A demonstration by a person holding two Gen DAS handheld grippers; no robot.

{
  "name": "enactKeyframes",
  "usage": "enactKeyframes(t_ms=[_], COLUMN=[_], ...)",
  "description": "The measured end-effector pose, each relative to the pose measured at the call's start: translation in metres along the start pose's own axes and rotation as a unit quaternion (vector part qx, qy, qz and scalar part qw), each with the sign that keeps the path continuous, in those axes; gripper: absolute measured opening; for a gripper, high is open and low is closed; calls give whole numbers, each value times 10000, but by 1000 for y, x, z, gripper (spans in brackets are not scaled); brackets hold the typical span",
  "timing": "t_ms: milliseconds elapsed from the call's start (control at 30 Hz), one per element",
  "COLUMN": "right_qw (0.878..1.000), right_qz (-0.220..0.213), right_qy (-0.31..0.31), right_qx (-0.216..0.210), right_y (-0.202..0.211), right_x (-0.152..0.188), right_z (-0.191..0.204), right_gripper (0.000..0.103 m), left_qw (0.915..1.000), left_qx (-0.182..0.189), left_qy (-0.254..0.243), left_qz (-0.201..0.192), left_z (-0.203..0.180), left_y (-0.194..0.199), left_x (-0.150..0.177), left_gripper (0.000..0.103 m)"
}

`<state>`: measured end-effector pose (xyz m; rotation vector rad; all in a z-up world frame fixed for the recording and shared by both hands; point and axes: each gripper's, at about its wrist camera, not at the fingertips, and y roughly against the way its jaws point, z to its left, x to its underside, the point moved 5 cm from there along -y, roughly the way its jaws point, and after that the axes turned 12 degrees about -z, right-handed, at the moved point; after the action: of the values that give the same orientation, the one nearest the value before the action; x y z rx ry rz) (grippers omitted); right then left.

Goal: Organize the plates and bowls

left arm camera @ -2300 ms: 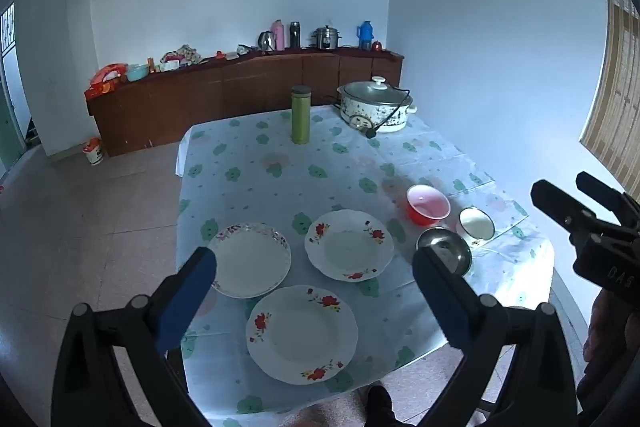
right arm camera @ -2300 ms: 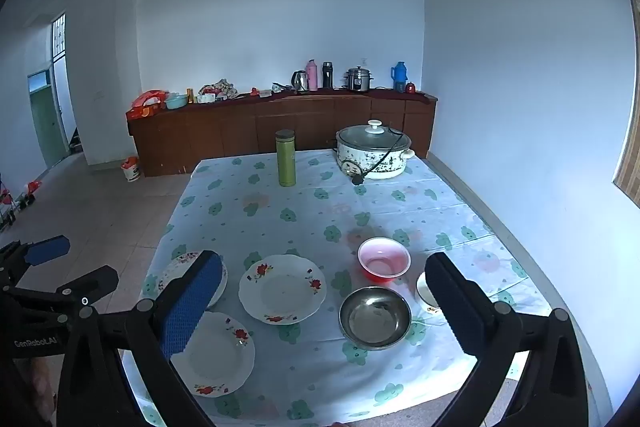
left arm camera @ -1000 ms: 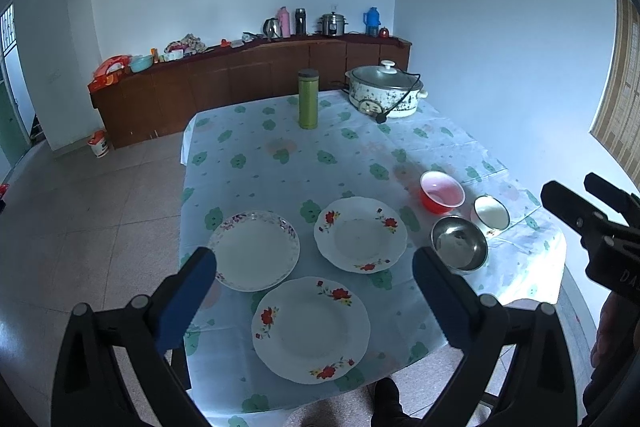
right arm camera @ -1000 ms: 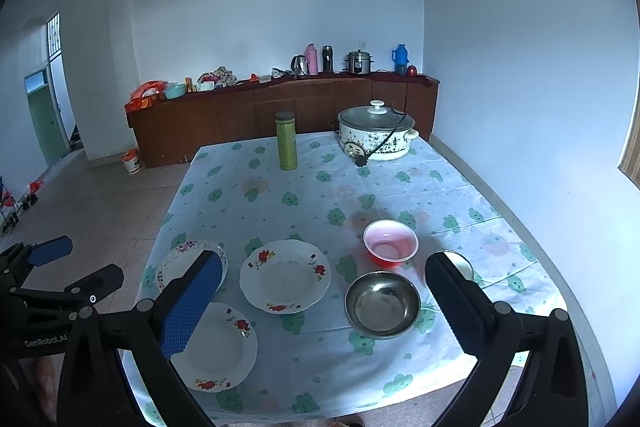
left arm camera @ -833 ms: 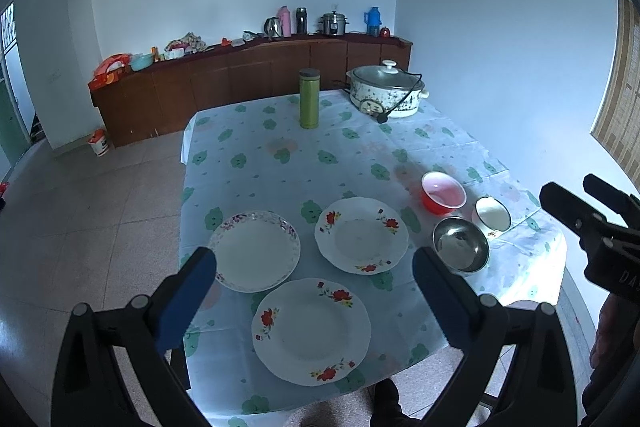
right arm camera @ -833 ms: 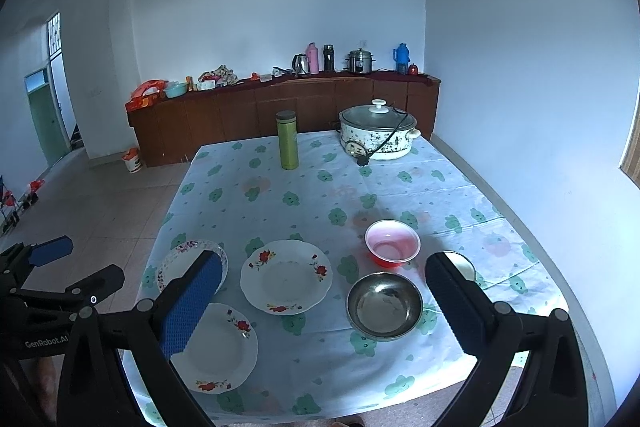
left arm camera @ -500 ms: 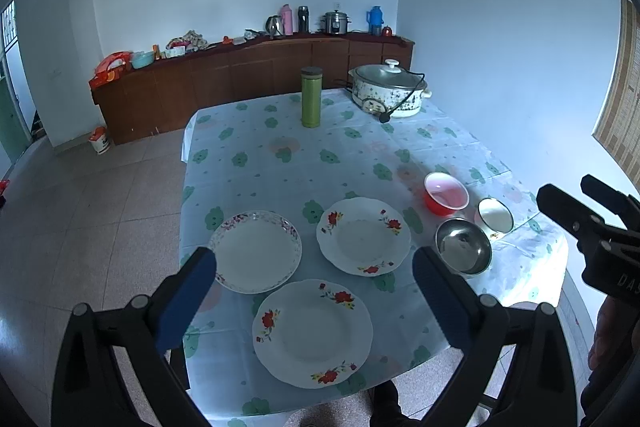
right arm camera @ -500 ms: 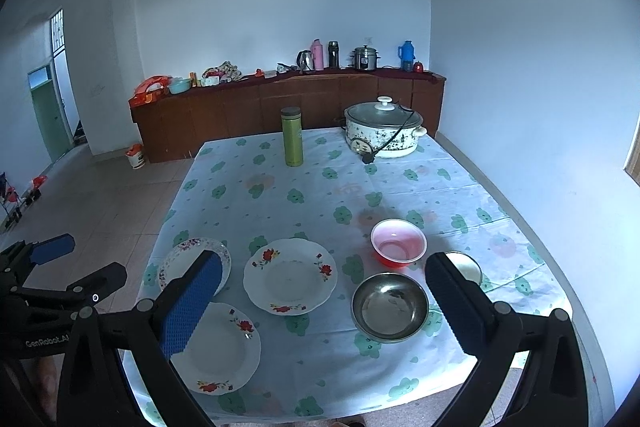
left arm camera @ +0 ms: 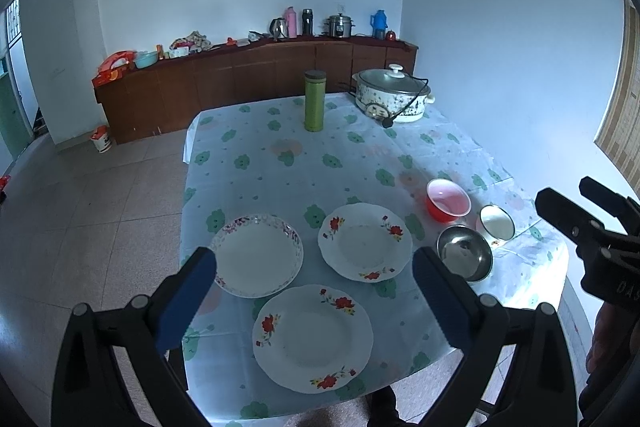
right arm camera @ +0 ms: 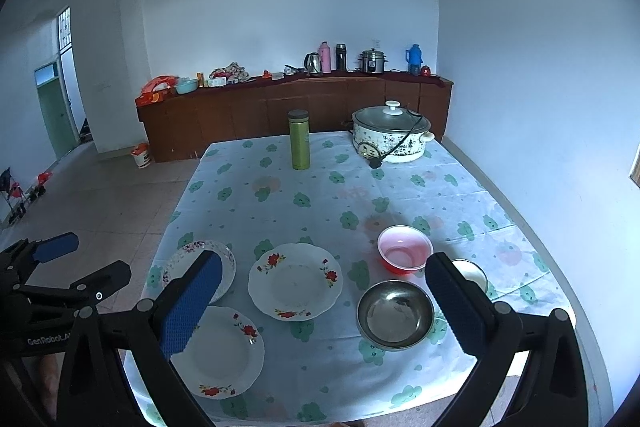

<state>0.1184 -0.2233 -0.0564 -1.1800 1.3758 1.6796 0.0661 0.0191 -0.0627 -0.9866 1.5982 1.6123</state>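
Observation:
Three white plates lie near the table's front: a purple-rimmed plate (left arm camera: 258, 255) (right arm camera: 228, 265), a red-flowered plate (left arm camera: 365, 241) (right arm camera: 295, 281) and a nearer red-flowered plate (left arm camera: 313, 338) (right arm camera: 224, 353). To their right sit a red bowl (left arm camera: 448, 200) (right arm camera: 405, 249), a steel bowl (left arm camera: 464, 253) (right arm camera: 395, 315) and a small white bowl (left arm camera: 497, 222) (right arm camera: 474, 273). My left gripper (left arm camera: 314, 297) is open and empty above the front edge. My right gripper (right arm camera: 322, 301) is open and empty, also held above the front edge.
A floral tablecloth (left arm camera: 280, 167) covers the table. A green flask (left arm camera: 315, 101) (right arm camera: 299, 139) and a lidded cooker with a cord (left arm camera: 392, 93) (right arm camera: 390, 137) stand at the far end. A wooden sideboard (right arm camera: 280, 107) lines the back wall. A wall is right of the table.
Both grippers have risen and drawn back a little, so the table sits lower and farther in both views. Nothing on the table has moved; both grippers remain open.

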Motion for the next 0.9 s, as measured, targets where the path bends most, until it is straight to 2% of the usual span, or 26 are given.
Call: enactKeyframes(t_ms=[667,900], right_qw=[9998,9990], right_qz=[-113,-16], right_qy=[-35,-92], right_qx=[-177,-433], right_y=[3,-3], right_x=[0,8], right_z=[-1,9], right_gripper=[102,102], left_qw=[10000,9997], left_qx=[-9,-128], left_qy=[-12,63], left_qz=[31,185], left_z=[-1,1], left_y=[-1,-2], left_x=[-1,8], left_gripper=[100,100])
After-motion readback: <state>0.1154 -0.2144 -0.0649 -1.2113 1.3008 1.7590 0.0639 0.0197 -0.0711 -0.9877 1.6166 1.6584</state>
